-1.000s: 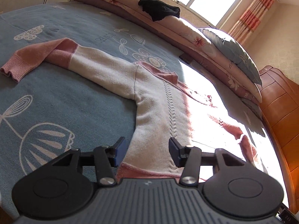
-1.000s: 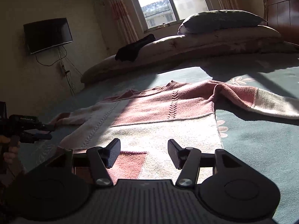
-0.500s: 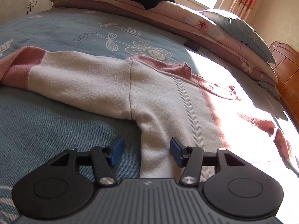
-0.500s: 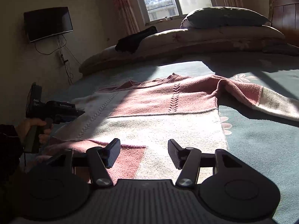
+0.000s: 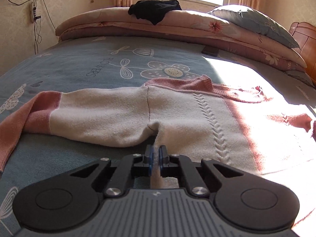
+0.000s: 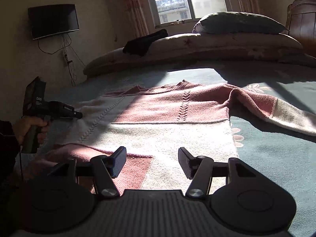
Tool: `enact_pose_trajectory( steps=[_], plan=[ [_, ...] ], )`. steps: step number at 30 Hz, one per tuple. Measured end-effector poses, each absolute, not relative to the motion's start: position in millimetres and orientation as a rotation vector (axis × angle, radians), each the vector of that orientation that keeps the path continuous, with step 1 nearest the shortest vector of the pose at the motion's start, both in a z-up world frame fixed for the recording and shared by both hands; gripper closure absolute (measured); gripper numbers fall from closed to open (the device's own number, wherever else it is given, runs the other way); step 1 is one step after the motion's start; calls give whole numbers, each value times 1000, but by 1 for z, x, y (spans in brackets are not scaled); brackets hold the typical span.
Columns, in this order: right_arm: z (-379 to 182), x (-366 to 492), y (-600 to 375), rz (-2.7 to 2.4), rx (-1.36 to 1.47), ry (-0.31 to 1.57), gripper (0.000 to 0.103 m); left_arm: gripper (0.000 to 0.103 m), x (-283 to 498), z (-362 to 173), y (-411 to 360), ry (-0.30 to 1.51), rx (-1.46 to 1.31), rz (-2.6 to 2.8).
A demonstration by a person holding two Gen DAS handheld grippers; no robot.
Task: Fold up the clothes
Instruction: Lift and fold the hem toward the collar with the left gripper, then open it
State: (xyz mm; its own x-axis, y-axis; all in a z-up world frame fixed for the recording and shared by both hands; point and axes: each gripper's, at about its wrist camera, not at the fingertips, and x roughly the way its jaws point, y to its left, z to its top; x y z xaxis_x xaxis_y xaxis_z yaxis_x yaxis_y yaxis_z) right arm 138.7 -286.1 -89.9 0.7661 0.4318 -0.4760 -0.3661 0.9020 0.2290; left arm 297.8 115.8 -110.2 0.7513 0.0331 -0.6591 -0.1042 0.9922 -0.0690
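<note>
The sweater (image 5: 177, 118) side edge is pinched by the left gripper (image 5: 155, 154); the right gripper (image 6: 152, 161) is held open, so the thin fold could be pulled free when lifted

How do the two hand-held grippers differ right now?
The left hand-held gripper has just closed, pinching the sweater edge below the armpit; the right hand-held gripper is open, holding nothing. The left is by a sleeve, the right over the hem. Both point across the bed.

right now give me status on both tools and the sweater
Left tool shut on sweater side edge near the armpit. Right tool open over the hem, holding nothing. Sweater flat on bed, nothing in the way.
</note>
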Motion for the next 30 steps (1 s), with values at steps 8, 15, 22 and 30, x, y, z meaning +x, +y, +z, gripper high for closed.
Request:
enact_pose_trajectory(
  steps=[8, 15, 22, 30],
  plan=[
    [-89, 138, -285, 440, 122, 544, 38, 84, 290, -114, 128, 787, -151, 77],
    [-80, 134, -289, 461, 160, 509, 38, 59, 213, -91, 148, 851, -323, 52],
    [-78, 129, -287, 471, 149, 488, 37, 59, 139, -101, 148, 862, -513, 33],
    [-79, 119, -276, 490, 82, 464, 37, 47, 94, -111, 136, 853, -592, 7]
  ],
)
